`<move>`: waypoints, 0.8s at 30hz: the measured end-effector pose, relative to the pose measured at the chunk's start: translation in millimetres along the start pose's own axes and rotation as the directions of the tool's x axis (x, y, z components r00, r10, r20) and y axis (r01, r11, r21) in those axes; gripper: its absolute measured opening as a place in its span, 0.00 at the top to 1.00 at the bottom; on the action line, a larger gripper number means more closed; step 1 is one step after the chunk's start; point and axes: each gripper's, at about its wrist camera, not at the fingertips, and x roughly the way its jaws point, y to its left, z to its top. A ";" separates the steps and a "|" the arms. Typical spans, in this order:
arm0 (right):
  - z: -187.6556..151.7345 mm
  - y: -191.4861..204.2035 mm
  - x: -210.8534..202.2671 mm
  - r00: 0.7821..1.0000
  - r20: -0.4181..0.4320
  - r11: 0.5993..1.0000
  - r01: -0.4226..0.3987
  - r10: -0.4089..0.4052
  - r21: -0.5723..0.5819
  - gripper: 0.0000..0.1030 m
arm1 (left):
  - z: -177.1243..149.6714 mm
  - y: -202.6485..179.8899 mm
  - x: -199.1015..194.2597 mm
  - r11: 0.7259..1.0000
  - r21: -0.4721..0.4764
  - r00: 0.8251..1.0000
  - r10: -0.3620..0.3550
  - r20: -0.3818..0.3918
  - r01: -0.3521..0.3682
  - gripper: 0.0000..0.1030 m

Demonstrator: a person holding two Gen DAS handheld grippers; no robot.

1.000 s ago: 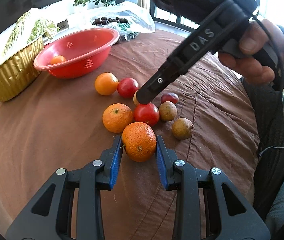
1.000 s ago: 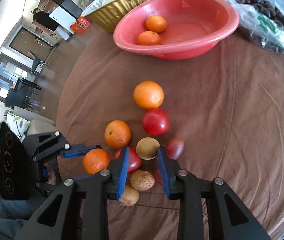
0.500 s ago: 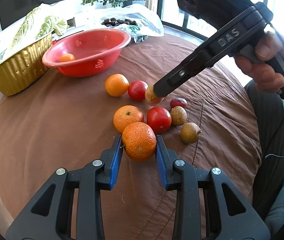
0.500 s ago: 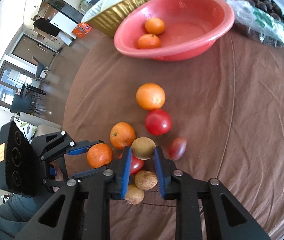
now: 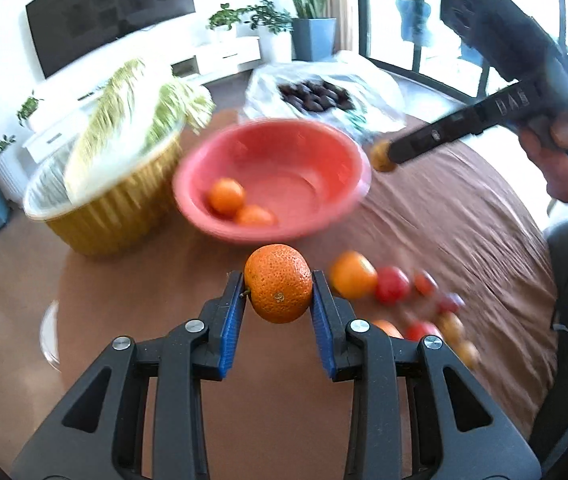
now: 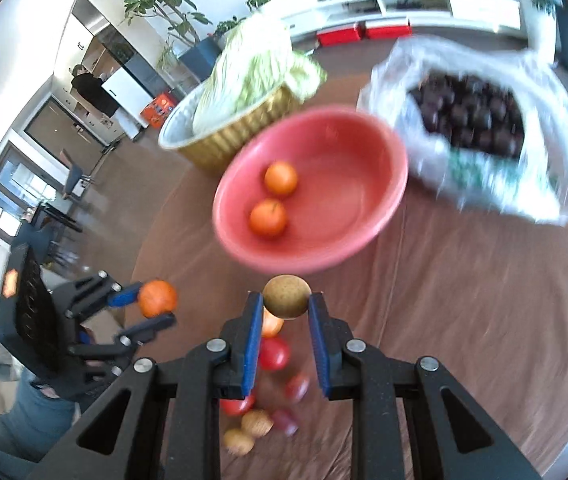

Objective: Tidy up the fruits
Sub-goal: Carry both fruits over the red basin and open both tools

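My left gripper [image 5: 277, 286] is shut on an orange mandarin [image 5: 277, 283] and holds it in the air in front of the red bowl [image 5: 324, 148]. It also shows in the right wrist view [image 6: 151, 308]. My right gripper [image 6: 286, 304] is shut on a round brown fruit [image 6: 287, 295], lifted just short of the red bowl [image 6: 388, 160]; it shows in the left wrist view [image 5: 384, 156] by the bowl's right rim. Two mandarins [image 6: 267, 218] lie in the bowl. Oranges, tomatoes and brown fruits [image 5: 392, 284] lie on the brown tablecloth.
A gold foil tray [image 5: 115, 216] with a cabbage stands left of the bowl. A plastic bag of dark fruits [image 6: 472, 120] lies behind the bowl on the right. The round table's edge runs along the left.
Both grippers have lifted off the table and moved toward the red bowl, the left with the mandarin, the right with the brown fruit it closed on.
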 end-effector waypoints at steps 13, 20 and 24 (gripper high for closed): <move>48.4 -2.4 52.2 0.973 -0.006 0.964 0.226 -0.229 -0.141 0.82 | 58.1 22.7 86.8 0.997 0.058 0.990 0.058 -0.127 -0.051 0.71; 50.4 -3.8 58.6 0.973 -0.007 0.963 0.226 -0.229 -0.148 0.83 | 51.7 20.1 104.6 0.997 0.067 0.988 0.057 -0.140 -0.048 0.71; 46.7 -0.9 54.2 0.975 0.004 0.965 0.219 -0.221 -0.146 0.83 | 55.3 18.5 109.8 0.996 0.065 0.988 0.065 -0.144 -0.056 0.71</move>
